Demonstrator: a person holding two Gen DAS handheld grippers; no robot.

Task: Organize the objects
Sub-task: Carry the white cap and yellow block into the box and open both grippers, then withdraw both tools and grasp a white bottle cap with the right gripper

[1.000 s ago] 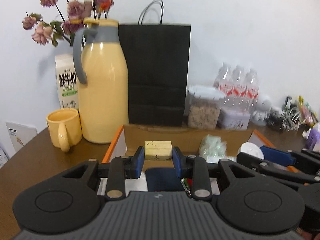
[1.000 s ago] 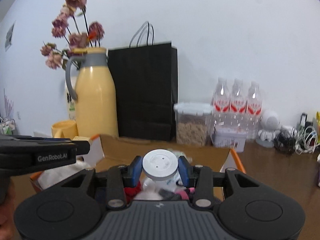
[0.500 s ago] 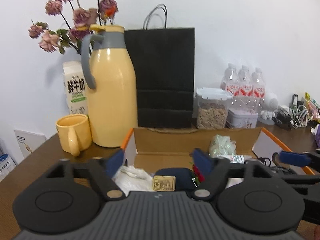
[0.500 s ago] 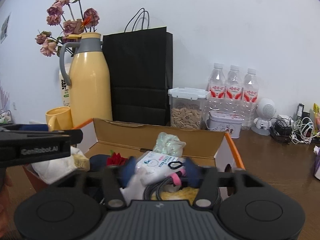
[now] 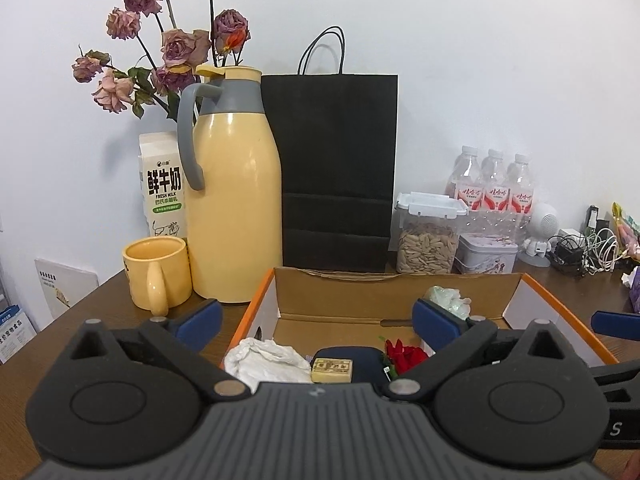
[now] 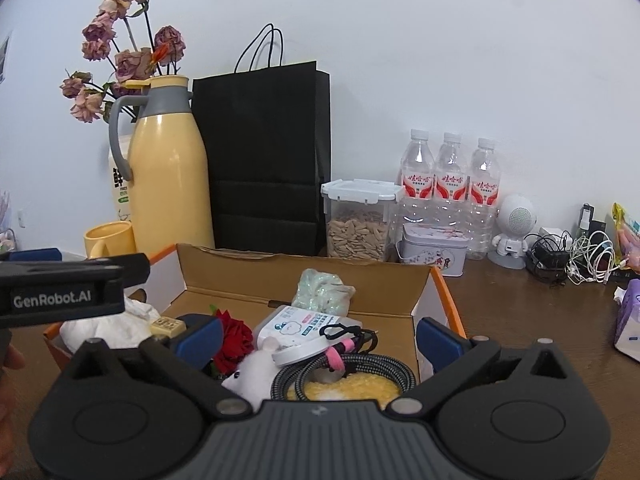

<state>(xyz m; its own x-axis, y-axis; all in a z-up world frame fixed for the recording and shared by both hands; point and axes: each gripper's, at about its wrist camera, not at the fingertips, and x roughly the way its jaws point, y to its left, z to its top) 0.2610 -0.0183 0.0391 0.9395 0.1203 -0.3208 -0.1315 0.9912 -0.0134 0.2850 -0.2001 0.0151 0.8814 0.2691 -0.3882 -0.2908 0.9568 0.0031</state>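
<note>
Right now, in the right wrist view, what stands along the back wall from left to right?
Dried roses → yellow thermos → black paper bag → seed container → three water bottles → white robot figure → tangled cables.
</note>
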